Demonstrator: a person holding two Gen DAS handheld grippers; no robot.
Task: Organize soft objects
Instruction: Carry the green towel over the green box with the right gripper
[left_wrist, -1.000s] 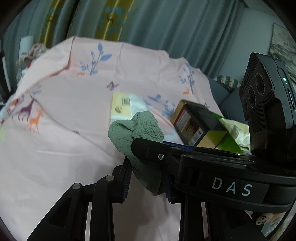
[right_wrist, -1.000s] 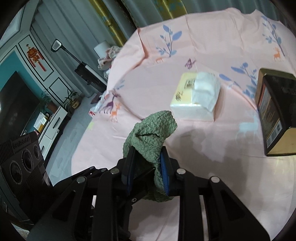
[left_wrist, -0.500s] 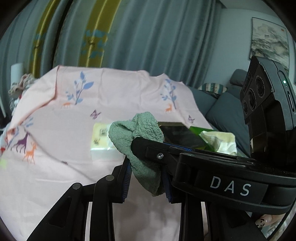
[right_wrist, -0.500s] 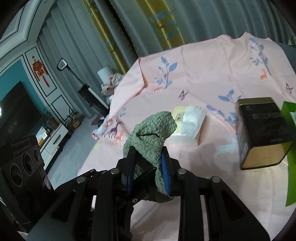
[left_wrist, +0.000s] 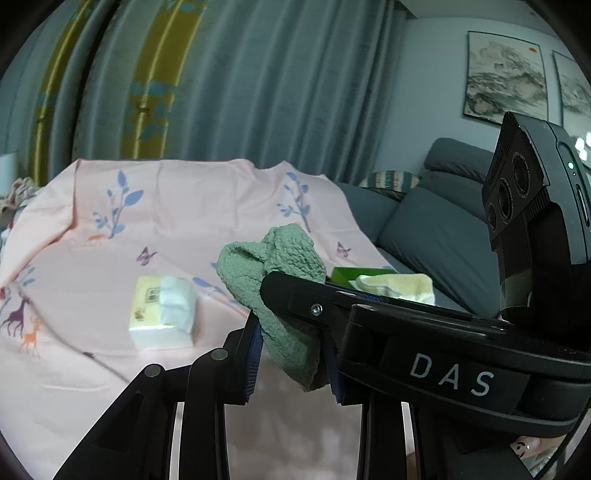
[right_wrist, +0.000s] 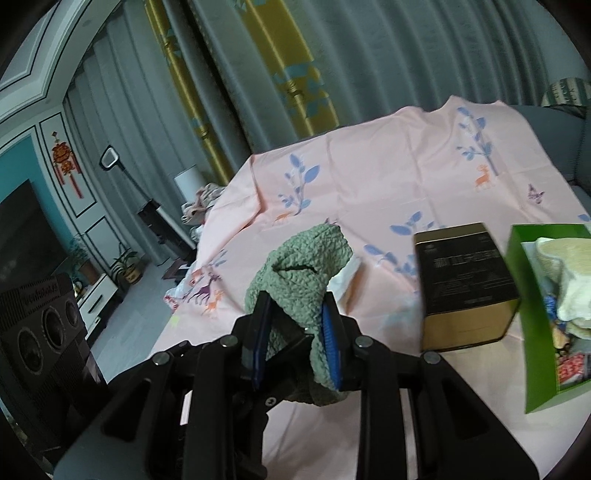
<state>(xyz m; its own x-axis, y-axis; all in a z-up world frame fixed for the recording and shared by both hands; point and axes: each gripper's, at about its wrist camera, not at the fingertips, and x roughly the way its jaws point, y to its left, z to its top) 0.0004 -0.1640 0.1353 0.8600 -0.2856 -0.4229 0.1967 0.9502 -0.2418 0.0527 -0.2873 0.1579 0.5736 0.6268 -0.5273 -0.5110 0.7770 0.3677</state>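
Over the pink cloth-covered table (left_wrist: 92, 369), printed with blue leaves and deer, I hold one nubbly sage-green knitted cloth (left_wrist: 280, 295) in both sets of jaws, lifted off the surface. My left gripper (left_wrist: 291, 354) has its blue-padded jaws pressed together on the lower fold of it. Left of that grip, a pale yellow-and-white soft tissue pack (left_wrist: 162, 314) lies flat on the table. My right gripper (right_wrist: 295, 343) pinches the same green cloth, which bulges up above the pads. Further right stands a dark box with gold sides (right_wrist: 465, 288), and beside it a bright green open box (right_wrist: 532, 325) holding cream fabric.
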